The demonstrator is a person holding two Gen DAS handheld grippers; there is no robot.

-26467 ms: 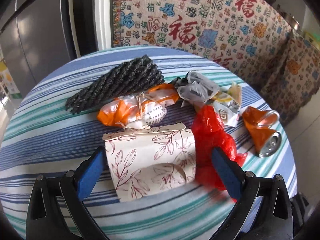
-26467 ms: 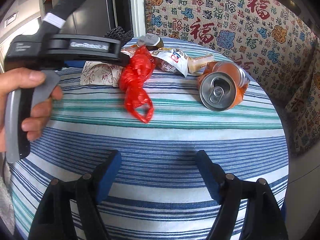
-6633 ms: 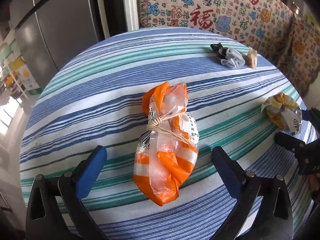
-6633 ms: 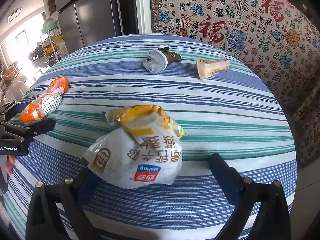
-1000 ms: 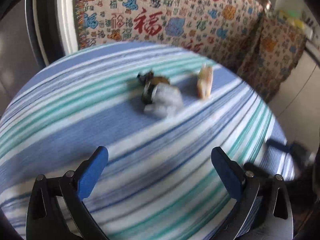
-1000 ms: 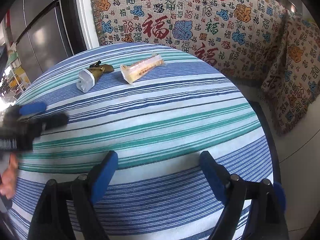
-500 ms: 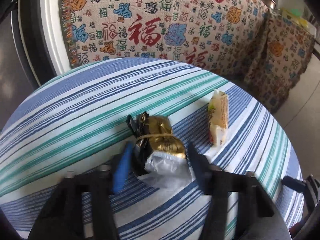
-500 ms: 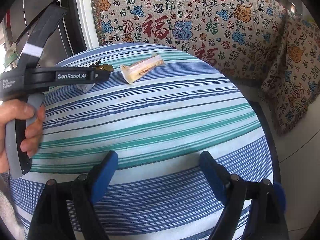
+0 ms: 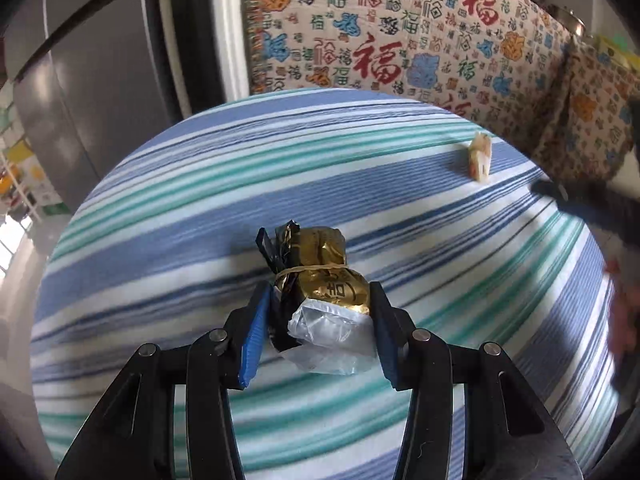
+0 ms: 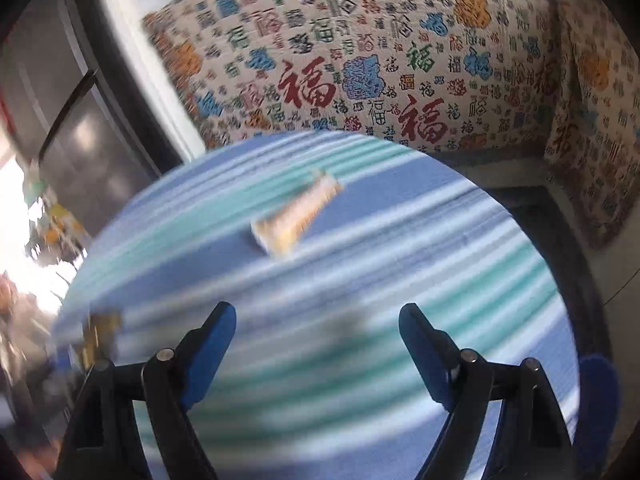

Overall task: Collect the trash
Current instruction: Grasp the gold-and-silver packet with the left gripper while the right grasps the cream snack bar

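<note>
My left gripper [image 9: 316, 312] is shut on a gold, black and silver wrapper bundle [image 9: 324, 292] tied with a rubber band, held just above the striped round table [image 9: 160, 216]. A small yellow-and-white wrapper [image 9: 480, 156] lies at the far right of the table; in the right wrist view it [image 10: 296, 216] is blurred, ahead of my right gripper [image 10: 316, 332], which is open and empty over the table. The gold bundle shows faintly at the left edge [image 10: 98, 332].
A sofa covered in cloth with red and blue characters [image 9: 400, 48] stands behind the table. A steel fridge [image 9: 100, 60] is at the back left. The right gripper's black body [image 9: 592, 208] shows at the right edge of the left wrist view.
My left gripper has closed on the gold bundle and drawn back toward the table's near side. My right gripper has moved forward toward the yellow wrapper, blurring its view.
</note>
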